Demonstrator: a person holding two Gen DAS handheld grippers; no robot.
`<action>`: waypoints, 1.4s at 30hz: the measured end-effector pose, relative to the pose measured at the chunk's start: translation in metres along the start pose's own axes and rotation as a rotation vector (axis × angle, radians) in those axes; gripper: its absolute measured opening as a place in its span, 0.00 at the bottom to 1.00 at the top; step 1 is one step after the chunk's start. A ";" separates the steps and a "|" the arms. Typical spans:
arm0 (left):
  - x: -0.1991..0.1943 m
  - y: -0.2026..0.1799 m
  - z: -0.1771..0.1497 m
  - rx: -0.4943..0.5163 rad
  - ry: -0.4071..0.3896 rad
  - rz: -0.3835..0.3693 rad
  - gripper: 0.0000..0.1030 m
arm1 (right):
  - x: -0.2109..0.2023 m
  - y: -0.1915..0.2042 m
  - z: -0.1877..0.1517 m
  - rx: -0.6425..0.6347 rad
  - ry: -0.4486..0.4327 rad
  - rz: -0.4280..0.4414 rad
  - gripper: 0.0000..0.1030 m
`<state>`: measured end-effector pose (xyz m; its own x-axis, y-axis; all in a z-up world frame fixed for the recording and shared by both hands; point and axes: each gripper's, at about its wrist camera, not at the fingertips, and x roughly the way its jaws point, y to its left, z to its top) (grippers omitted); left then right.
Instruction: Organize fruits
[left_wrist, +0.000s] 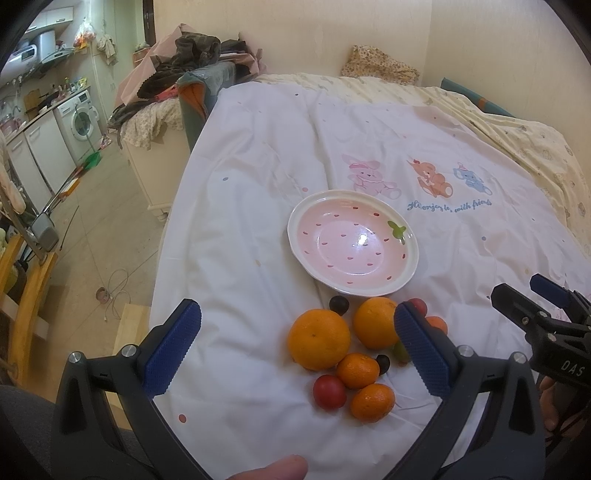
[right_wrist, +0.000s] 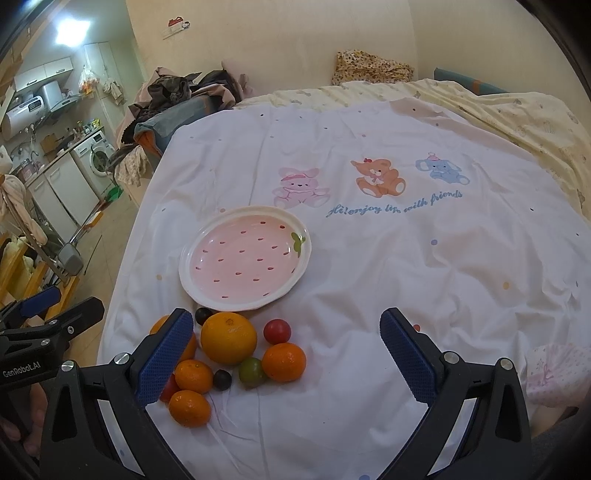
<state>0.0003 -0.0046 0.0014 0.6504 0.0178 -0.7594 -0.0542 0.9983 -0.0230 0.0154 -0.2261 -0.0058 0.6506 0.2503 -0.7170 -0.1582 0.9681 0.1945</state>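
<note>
While both grippers hang over the near edge of the bed, neither has hold of anything. Left gripper (left_wrist: 297, 338): jaws spread wide, blue pads apart, nothing between them but air above the fruit. Right gripper (right_wrist: 286, 349): jaws likewise wide apart, nothing held; its left pad overlaps the fruit pile in view, contact cannot be told. Plate (right_wrist: 192, 275), pink with strawberry seed marks and a white rim, sits on the white sheet (right_wrist: 369, 277) of the bed, nothing in it. Fruit lies in a loose cluster on the sheet just in front of the plate, toward the cameras. Large orange (right_wrist: 228, 338) nearest the plate rim; second large orange (left_wrist: 318, 339) beside it. Three small oranges: one (right_wrist: 283, 362) on the right of the pile, two (right_wrist: 194, 376) (right_wrist: 189, 408) closer in. Red tomato (right_wrist: 277, 331) just beside the large orange; another red tomato (left_wrist: 329, 392) at the near side. Green tomato (right_wrist: 252, 372) touching the right small orange. Two dark grapes: one (right_wrist: 203, 315) by the plate rim, one (right_wrist: 222, 379) mid-pile. Sheet print shows a rabbit, bear and elephant beyond the plate.
</note>
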 end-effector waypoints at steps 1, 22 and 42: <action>0.000 0.000 0.000 0.001 -0.001 0.000 1.00 | 0.000 0.001 0.000 -0.001 0.000 0.000 1.00; -0.003 0.004 0.001 -0.009 0.008 0.009 1.00 | -0.002 -0.002 0.003 -0.003 0.004 -0.007 1.00; 0.117 -0.009 -0.007 -0.071 0.521 -0.046 0.84 | 0.010 -0.038 0.002 0.164 0.082 -0.049 1.00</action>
<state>0.0716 -0.0117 -0.0915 0.1910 -0.0744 -0.9788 -0.0973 0.9908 -0.0943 0.0288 -0.2608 -0.0190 0.5909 0.2094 -0.7791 0.0001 0.9657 0.2597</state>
